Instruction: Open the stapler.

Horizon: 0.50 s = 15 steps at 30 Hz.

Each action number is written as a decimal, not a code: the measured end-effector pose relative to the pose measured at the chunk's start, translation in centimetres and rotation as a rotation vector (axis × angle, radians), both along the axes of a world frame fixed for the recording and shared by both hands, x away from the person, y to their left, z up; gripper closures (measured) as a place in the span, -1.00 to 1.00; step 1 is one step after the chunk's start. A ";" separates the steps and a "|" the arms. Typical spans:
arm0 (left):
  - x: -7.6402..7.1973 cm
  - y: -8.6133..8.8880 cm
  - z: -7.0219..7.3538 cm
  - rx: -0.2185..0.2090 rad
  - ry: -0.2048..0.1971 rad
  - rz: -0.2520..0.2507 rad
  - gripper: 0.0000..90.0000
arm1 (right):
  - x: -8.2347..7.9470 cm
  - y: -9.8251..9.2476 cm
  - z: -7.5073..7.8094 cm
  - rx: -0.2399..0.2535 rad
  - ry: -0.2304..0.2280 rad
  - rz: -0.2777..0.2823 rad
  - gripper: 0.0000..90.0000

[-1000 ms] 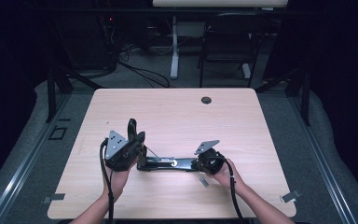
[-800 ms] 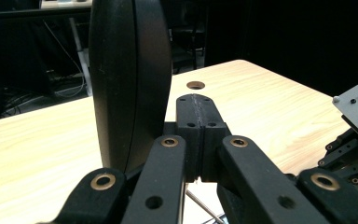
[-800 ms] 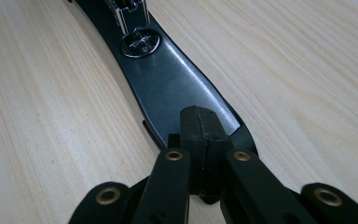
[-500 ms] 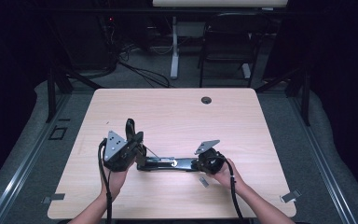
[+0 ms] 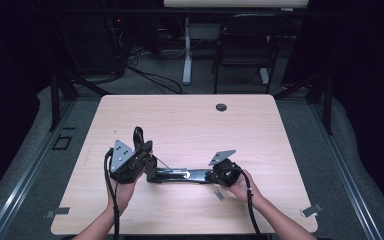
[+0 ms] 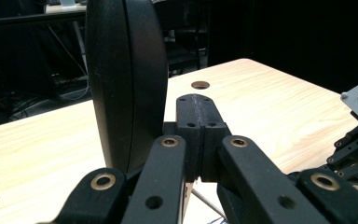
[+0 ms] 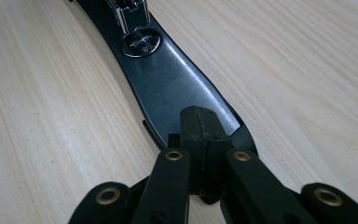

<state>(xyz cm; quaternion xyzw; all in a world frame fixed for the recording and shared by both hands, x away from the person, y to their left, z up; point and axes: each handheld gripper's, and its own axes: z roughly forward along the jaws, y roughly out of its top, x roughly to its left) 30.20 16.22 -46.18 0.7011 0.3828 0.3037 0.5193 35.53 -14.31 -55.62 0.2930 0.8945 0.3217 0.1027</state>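
Stapler [image 7: 168, 79] base cut off above

Wood-look table [image 5: 190, 115] w/ grommet hole [image 5: 221, 107]; chair [image 5: 243, 45] & floor cables [image 5: 155, 77] behind.

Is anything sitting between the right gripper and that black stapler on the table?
Nothing visible does. The right gripper has its shut jaws right over the near end of the stapler's flat base, with no other item between them on the table.

One stapler [image 5: 180, 175], opened out flat on one wooden table [image 5: 190, 120]. Two grippers: left gripper [image 5: 142, 150], right gripper [image 5: 215, 176]. One chair [image 5: 242, 45] far behind.
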 end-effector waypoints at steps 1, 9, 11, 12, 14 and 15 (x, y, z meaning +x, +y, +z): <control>-0.1 0.3 0.0 0.007 -0.004 0.006 1.00 | 0.0 0.0 0.0 0.000 0.000 0.000 1.00; 1.6 4.5 -0.6 -0.086 0.074 0.139 1.00 | 0.0 0.0 0.0 -0.006 0.003 0.005 1.00; 2.0 5.0 -1.0 -0.101 0.107 0.157 1.00 | 0.1 0.0 0.1 -0.009 0.001 0.005 1.00; 2.3 5.1 -1.2 -0.105 0.133 0.169 1.00 | 0.1 0.0 0.1 -0.009 0.001 0.002 1.00; 2.3 5.1 -1.2 -0.102 0.131 0.176 1.00 | 0.1 0.0 0.0 -0.006 -0.001 0.001 1.00; 2.3 5.2 -1.1 -0.103 0.127 0.178 1.00 | 0.1 0.0 0.0 -0.005 0.002 0.003 1.00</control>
